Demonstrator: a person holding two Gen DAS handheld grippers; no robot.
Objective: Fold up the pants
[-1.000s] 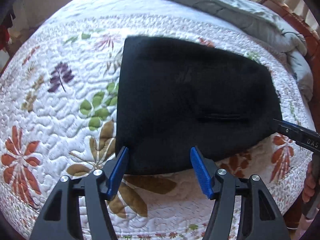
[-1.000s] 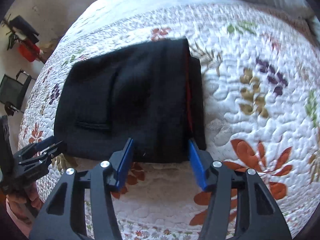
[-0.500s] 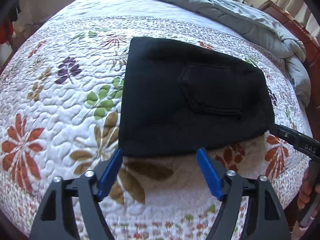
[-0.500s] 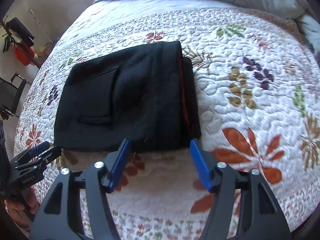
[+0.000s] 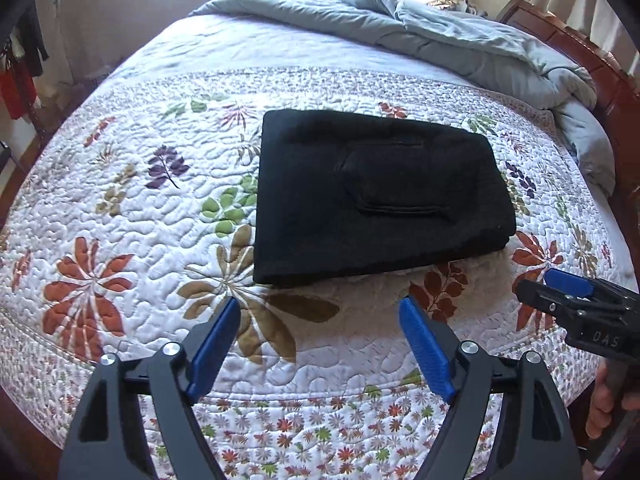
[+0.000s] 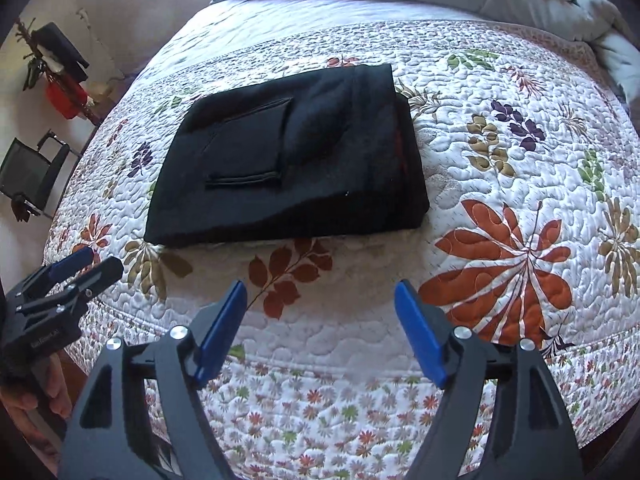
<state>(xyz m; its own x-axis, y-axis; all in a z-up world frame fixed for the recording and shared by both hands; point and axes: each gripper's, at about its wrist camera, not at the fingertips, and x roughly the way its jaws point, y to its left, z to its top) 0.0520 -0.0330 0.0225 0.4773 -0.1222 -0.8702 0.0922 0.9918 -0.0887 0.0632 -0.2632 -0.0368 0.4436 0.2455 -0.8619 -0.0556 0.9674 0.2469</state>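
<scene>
On the bed, a folded pair of black pants (image 5: 376,196) is laid flat on the floral quilt (image 5: 132,216), just above centre in the left wrist view and toward 11 o'clock in the right wrist view (image 6: 288,160). A back pocket (image 6: 248,148) is turned upward, and a thin red strip (image 6: 400,146) is seen along the stack's right edge. The left tool (image 5: 320,340) is held wide apart above the quilt, near the pants' front edge but clear of it, with nothing gripped. The right tool (image 6: 320,324) is likewise spread wide and holds nothing; it is also seen at 4 o'clock in the left view. A rumpled grey comforter (image 5: 460,44) is bunched at the far end of the bed, at 1 o'clock.
</scene>
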